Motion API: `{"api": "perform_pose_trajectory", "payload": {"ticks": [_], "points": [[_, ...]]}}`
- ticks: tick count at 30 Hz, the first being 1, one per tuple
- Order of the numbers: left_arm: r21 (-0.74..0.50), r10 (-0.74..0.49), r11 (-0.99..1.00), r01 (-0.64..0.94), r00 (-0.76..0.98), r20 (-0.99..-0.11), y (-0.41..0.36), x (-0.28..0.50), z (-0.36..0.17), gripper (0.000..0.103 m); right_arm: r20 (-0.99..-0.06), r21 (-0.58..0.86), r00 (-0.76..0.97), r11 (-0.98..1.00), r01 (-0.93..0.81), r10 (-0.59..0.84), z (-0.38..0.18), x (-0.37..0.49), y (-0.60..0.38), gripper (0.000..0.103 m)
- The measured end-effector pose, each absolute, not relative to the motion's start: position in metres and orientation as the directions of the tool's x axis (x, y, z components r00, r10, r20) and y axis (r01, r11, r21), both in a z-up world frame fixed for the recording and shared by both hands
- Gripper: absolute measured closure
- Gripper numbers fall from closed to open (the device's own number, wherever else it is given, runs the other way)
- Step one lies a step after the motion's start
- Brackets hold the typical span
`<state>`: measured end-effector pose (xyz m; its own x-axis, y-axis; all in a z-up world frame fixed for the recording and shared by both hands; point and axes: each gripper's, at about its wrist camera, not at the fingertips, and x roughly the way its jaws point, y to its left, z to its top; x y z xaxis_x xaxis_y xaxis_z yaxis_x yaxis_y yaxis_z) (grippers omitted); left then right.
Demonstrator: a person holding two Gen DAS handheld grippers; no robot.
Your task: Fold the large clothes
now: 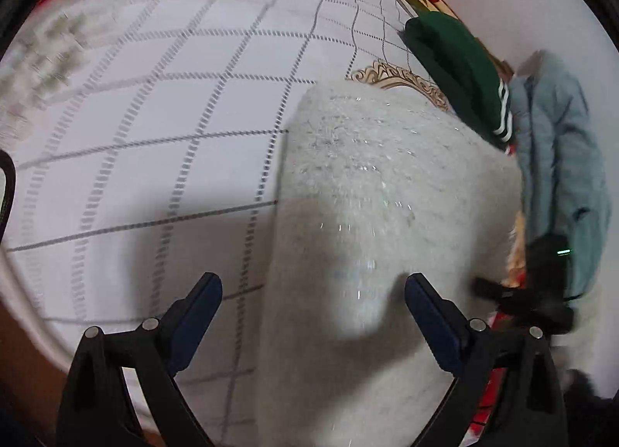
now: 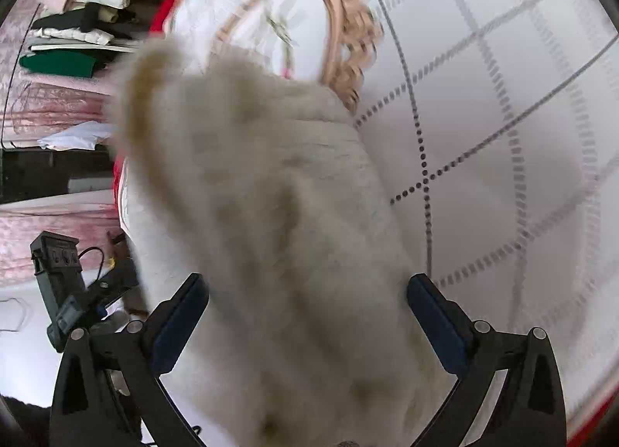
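Now the fuzzy cream sweater lies on the checked white bedspread, running from 6 toward 12 o'clock in both wrist views, apparently laid down to settle a fold. Both the left gripper and the right gripper stand spread wide above it, pinching nothing. At 2 o'clock in the left view, a green garment sits apart, probably so the folding area is free.

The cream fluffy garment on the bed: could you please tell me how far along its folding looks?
Done: the fluffy garment lies as a narrow, doubled-over strip on the checked bedcover, and a folded green garment sits beyond it. In hand: nothing; the left gripper and right gripper both stand open above the strip. Left: probably folding it shorter; whether other clothes await, I cannot tell.
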<state>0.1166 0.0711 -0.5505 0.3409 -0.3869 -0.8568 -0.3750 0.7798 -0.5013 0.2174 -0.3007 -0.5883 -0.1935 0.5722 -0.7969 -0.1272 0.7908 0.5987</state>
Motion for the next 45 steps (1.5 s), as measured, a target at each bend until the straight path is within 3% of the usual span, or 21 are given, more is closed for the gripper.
{"api": "perform_pose_trajectory", "payload": {"ticks": [4, 7, 9, 11, 13, 16, 24, 30, 38, 45], "points": [[-0.616, -0.503, 0.698, -0.366, 0.361, -0.785, 0.068, 0.13, -0.568, 0.006, -0.666, 0.732, -0.271, 0.678, -0.06, 0.695, -0.623, 0.228, -0.298, 0.0], [-0.625, -0.511, 0.709, -0.327, 0.372, -0.774, 0.063, 0.133, -0.565, 0.006, -0.584, 0.793, -0.332, 0.608, -0.04, 0.74, -0.628, 0.226, -0.289, 0.0], [-0.618, -0.498, 0.722, -0.31, 0.387, -0.776, 0.061, 0.135, -0.56, 0.008, -0.579, 0.796, -0.341, 0.604, -0.038, 0.741, -0.623, 0.222, -0.297, 0.009], [-0.584, -0.461, 0.762, -0.279, 0.399, -0.792, 0.057, 0.138, -0.548, 0.008, -0.52, 0.826, -0.331, 0.563, 0.04, 0.787, -0.624, 0.221, -0.307, 0.03], [-0.557, -0.439, 0.794, -0.246, 0.403, -0.803, 0.052, 0.149, -0.54, 0.009, -0.49, 0.841, -0.305, 0.535, 0.078, 0.816, -0.619, 0.217, -0.31, 0.04], [-0.548, -0.438, 0.812, -0.203, 0.409, -0.801, 0.046, 0.168, -0.529, 0.009, -0.477, 0.849, -0.25, 0.515, 0.118, 0.843, -0.603, 0.212, -0.316, 0.044], [-0.553, -0.484, 0.83, -0.071, 0.4, -0.778, 0.031, 0.221, -0.487, 0.009, -0.471, 0.86, -0.092, 0.48, 0.173, 0.877, -0.552, 0.216, -0.337, 0.046], [-0.541, -0.51, 0.84, 0.039, 0.396, -0.764, 0.007, 0.3, -0.434, 0.009, -0.46, 0.876, 0.029, 0.448, 0.177, 0.888, -0.5, 0.272, -0.371, 0.046], [-0.522, -0.538, 0.838, 0.158, 0.396, -0.744, -0.028, 0.472, -0.398, 0.009, -0.453, 0.889, 0.161, 0.429, 0.162, 0.877, -0.461, 0.429, -0.419, 0.046], [-0.522, -0.546, 0.837, 0.164, 0.327, -0.771, -0.056, 0.618, -0.442, 0.009, -0.503, 0.858, 0.183, 0.464, 0.219, 0.844, -0.498, 0.613, -0.444, 0.046]]}}
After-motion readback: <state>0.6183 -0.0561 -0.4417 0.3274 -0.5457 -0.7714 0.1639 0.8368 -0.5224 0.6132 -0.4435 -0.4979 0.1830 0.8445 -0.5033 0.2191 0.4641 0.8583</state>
